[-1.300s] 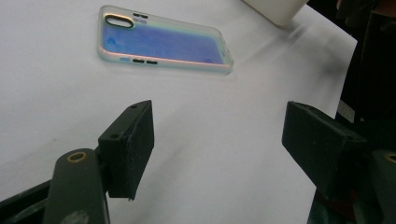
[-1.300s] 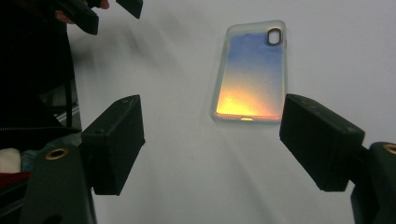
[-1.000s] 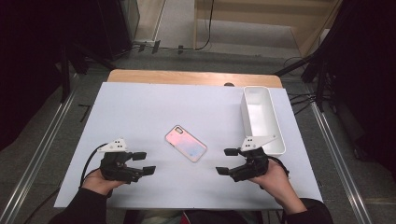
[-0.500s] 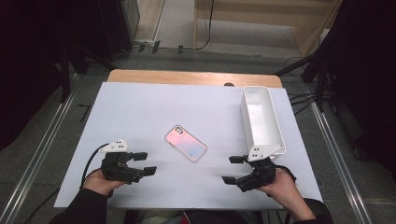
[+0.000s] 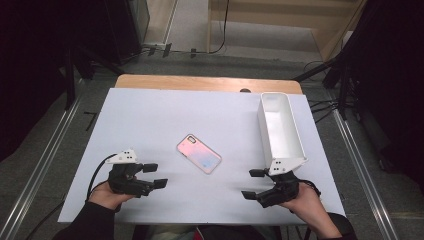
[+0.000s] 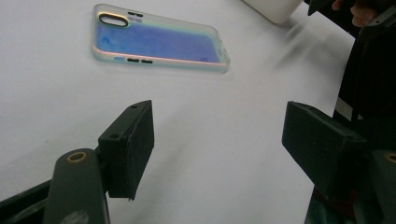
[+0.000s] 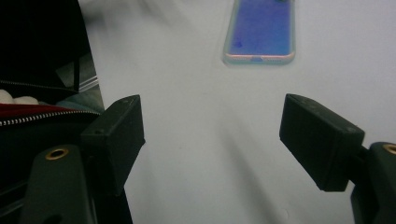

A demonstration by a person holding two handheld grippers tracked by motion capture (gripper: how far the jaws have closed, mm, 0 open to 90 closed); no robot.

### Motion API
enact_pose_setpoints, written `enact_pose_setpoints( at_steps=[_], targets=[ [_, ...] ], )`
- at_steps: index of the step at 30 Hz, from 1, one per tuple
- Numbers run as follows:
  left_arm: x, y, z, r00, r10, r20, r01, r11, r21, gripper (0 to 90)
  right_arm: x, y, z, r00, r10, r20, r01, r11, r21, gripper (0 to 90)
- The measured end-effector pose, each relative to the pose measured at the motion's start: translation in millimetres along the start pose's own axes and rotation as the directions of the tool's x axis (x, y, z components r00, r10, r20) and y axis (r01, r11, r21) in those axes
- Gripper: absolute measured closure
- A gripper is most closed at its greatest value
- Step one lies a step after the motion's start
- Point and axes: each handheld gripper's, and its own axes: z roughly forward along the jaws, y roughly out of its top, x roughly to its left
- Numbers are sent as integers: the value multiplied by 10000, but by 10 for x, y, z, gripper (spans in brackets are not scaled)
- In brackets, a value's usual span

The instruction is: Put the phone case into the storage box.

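Note:
A phone in an iridescent pink-blue case [image 5: 199, 153] lies flat near the middle of the white table top [image 5: 165, 115]. It also lies ahead of the jaws in the left gripper view [image 6: 159, 39] and in the right gripper view [image 7: 261, 30]. My left gripper [image 5: 154, 176] rests near the front left, open, with nothing between its jaws. My right gripper [image 5: 254, 184] sits near the front right, open and empty, just in front of the white bin [image 5: 280, 130]. Both grippers point inward toward the phone and stand apart from it.
The long white bin stands along the right side of the table, its near end close to my right hand. A wooden strip [image 5: 200, 82] borders the far edge. Dark stands [image 5: 345, 65] and cables [image 5: 320, 107] surround the table on the floor.
My right gripper has drawn back toward the front edge, away from the phone. The left gripper has barely moved. The phone and bin have stayed put.

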Motion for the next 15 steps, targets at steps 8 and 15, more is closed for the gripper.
enact_pose_setpoints(
  at_steps=[8,15],
  targets=[
    [6,0,-2,10000,-55,33,55,10000,-27,250,5,36,-8,9998,144,-119,-148,9993,-329,207],
    [6,2,-3,10000,-69,32,69,10000,-6,250,-11,135,6,9990,428,-147,-432,9987,-262,207]
  ],
)
